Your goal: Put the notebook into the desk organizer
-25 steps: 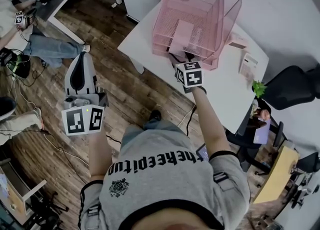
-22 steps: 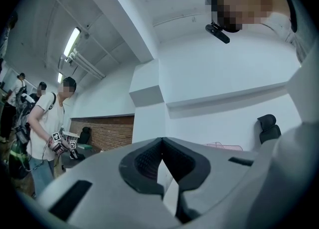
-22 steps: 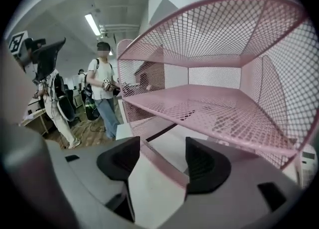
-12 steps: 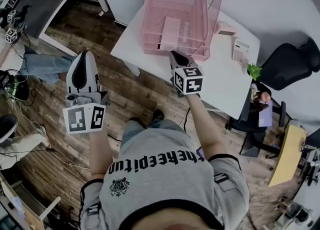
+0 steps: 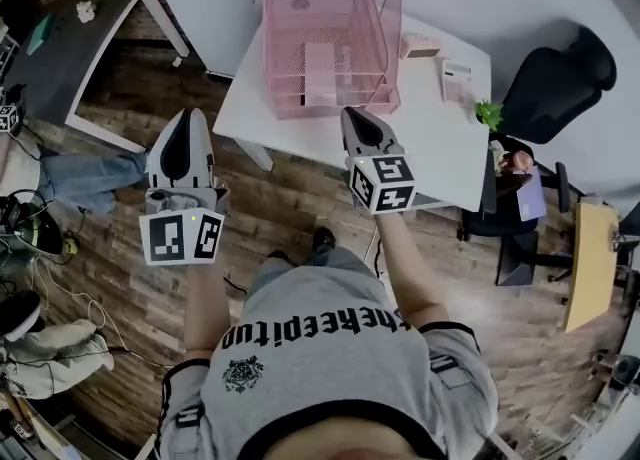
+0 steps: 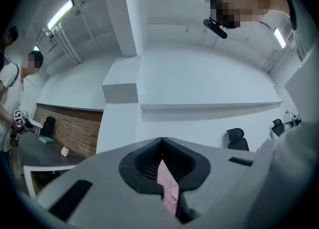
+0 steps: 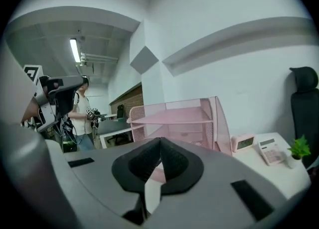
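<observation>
Left gripper [image 5: 184, 120] hovers closed, empty. Right gripper [image 5: 354, 116], just closed on nothing, hovers at the worktop [image 5: 440, 158] edge. Notebook [image 5: 320, 86] lies in the organizer [image 5: 382, 8].

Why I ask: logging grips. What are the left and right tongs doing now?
Left tongs: closed, nothing held.
Right tongs: just closed, nothing held.

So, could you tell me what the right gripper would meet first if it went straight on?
Probably the organizer, near its front; the right gripper points at it, though depth is unclear.
</observation>
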Action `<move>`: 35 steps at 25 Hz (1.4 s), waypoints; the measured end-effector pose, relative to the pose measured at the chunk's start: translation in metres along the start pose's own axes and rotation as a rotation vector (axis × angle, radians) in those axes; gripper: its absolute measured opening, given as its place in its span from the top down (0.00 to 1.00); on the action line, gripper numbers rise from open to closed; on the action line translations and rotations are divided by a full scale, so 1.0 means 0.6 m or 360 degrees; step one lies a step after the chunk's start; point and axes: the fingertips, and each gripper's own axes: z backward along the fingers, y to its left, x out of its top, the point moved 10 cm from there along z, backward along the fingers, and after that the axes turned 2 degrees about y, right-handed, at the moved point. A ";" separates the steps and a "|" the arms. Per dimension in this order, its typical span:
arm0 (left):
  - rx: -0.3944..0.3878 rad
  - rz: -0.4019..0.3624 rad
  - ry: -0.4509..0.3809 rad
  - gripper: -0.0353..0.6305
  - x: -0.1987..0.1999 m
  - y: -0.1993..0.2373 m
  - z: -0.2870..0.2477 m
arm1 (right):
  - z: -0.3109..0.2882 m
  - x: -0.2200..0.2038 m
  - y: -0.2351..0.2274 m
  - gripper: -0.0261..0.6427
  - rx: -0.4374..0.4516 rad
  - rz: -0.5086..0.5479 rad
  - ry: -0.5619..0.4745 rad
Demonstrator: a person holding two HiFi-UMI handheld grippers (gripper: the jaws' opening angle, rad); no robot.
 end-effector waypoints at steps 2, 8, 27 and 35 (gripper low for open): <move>-0.0057 0.0008 -0.0002 0.94 0.001 -0.002 -0.002 | 0.019 0.012 0.010 0.96 -0.0039 0.0006 -0.0055; -0.0196 0.0024 -0.0010 0.94 0.008 -0.006 0.002 | 0.079 0.045 0.043 0.96 -0.0148 0.0049 -0.0202; -0.0410 0.0075 -0.0071 0.94 0.029 -0.003 0.054 | 0.230 0.109 0.140 0.96 -0.0446 0.0161 -0.0551; -0.0462 0.0083 -0.0089 0.94 0.034 0.002 0.073 | 0.272 0.103 0.163 0.96 -0.0562 0.0149 -0.0624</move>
